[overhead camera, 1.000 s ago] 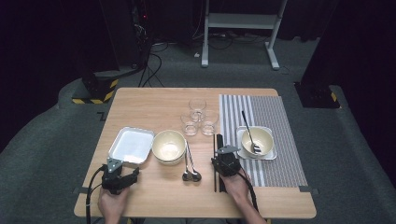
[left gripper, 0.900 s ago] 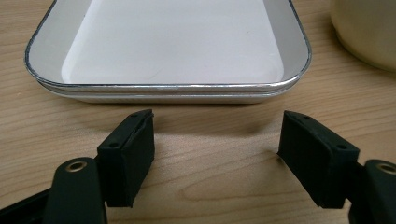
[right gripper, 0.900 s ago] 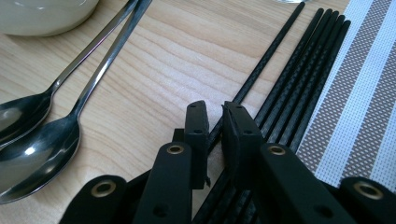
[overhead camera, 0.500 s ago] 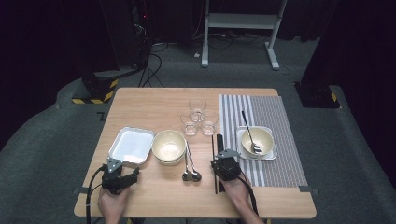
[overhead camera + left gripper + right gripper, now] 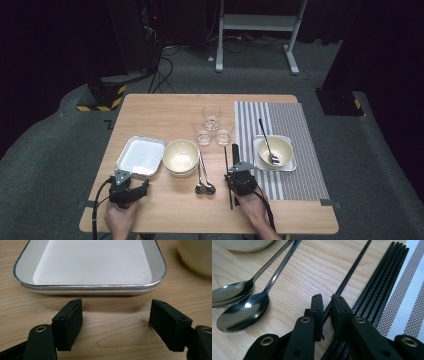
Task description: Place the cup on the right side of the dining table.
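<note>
Right gripper (image 5: 327, 307) narrowed almost shut around one black chopstick (image 5: 348, 277), pads flanking it low on the wood. Best lifted level and slow, clear of the chopstick bundle (image 5: 378, 282) just right and the spoons (image 5: 244, 307) left. Left gripper (image 5: 116, 322) wide, idle, nothing between, facing the white tray (image 5: 90, 287).
</note>
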{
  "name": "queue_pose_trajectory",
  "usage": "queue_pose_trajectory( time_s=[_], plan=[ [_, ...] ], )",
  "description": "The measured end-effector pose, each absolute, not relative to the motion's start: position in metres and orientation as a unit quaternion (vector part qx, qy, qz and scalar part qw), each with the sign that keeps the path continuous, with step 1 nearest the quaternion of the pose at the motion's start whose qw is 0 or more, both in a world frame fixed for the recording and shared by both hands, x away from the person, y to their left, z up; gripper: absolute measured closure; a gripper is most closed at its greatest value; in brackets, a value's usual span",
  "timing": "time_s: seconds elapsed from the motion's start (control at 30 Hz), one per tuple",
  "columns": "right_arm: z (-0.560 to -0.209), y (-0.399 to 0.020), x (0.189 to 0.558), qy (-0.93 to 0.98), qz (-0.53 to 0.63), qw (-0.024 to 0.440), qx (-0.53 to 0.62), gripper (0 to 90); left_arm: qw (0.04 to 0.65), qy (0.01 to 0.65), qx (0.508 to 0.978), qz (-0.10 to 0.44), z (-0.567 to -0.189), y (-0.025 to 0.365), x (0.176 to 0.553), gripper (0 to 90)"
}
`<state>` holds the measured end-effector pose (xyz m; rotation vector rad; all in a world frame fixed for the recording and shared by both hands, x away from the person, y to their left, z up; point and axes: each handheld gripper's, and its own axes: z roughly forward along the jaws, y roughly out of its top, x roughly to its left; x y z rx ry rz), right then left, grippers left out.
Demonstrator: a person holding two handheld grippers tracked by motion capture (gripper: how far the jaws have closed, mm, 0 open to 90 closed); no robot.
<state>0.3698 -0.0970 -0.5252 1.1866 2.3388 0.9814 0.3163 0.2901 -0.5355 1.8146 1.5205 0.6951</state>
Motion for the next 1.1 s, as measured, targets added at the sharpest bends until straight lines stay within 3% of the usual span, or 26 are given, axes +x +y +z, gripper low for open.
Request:
queue_pose_trajectory(
  time_s=[1.1],
  plan=[
    [-0.5258, -0.0877, 0.3718, 0.828, 0.350, 0.165, 0.406, 80.9, 0.331, 0.582, 0.693, 0.266, -0.5356, 0.2897, 0.3164, 27.1]
  ],
)
